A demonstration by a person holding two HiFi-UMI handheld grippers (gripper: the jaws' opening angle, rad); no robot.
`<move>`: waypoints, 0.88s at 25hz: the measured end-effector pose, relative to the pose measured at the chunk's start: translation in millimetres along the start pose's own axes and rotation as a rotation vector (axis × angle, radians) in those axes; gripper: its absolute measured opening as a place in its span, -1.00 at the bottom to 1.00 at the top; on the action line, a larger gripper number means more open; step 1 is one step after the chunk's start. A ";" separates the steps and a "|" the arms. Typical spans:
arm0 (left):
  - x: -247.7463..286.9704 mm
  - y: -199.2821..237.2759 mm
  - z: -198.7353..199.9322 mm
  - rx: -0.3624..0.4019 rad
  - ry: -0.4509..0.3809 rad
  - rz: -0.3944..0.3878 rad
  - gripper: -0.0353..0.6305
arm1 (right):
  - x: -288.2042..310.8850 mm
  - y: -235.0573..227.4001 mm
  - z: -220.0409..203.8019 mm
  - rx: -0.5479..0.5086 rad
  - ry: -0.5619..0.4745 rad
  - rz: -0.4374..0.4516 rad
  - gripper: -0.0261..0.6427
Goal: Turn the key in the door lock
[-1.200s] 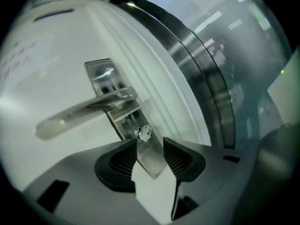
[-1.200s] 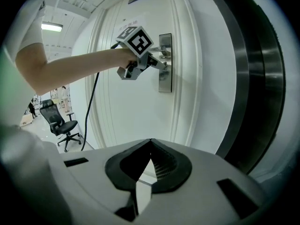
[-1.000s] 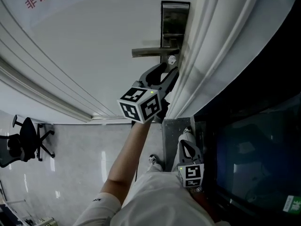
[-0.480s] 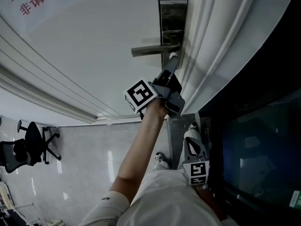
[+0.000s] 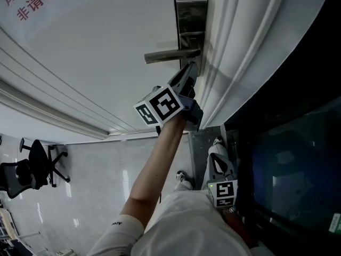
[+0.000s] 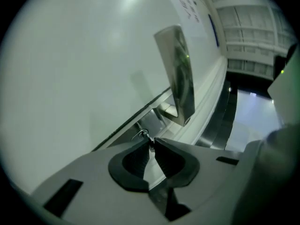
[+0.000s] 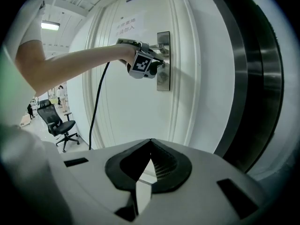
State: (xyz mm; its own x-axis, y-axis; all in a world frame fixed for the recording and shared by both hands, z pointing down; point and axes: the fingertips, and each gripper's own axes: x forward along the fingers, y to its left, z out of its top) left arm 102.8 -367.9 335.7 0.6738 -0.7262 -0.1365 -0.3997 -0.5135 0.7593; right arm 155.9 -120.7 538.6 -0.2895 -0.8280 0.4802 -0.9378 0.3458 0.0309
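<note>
A steel lock plate (image 5: 191, 20) with a lever handle (image 5: 170, 55) sits on the white door. Just below the handle, my left gripper (image 5: 192, 68) reaches up to the keyhole. In the left gripper view its jaws have just been closing, and their tips now pinch the small key (image 6: 151, 142), with its wire ring (image 6: 140, 134) just beyond. The head view hides the key behind the fingers. The right gripper view shows the left gripper (image 7: 159, 65) at the lock plate (image 7: 163, 60). My right gripper (image 5: 214, 152) hangs low by the person's hip, shut and holding nothing.
The white door frame mouldings (image 5: 240, 52) run along the right of the lock, with a dark glass panel (image 5: 293, 169) beyond. A black office chair (image 5: 32, 161) stands on the glossy floor at the left. A black cable (image 7: 98, 97) hangs from the left gripper.
The left gripper has rolled about its own axis at the keyhole and its wide-open jaws have closed onto the key. The right gripper has not moved.
</note>
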 end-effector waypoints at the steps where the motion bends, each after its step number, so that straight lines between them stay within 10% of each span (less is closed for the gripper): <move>1: 0.2 -0.3 -0.8 0.080 0.023 0.027 -0.76 | 0.6 1.8 -0.1 0.000 -0.001 0.004 -0.91; 17: 7.3 -12.0 -11.1 1.106 0.225 0.293 -0.76 | -3.8 4.0 -5.4 0.006 -0.004 0.022 -0.91; 22: 8.4 -12.2 -21.3 1.538 0.378 0.387 -0.79 | -5.8 4.6 -6.5 0.012 -0.008 0.028 -0.91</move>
State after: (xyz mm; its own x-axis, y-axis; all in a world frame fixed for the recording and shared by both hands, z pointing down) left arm 126.5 -357.9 338.7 0.4043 -0.8847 0.2320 -0.6241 -0.4523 -0.6372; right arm 154.4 -111.4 541.6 -0.3168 -0.8217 0.4737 -0.9316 0.3634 0.0074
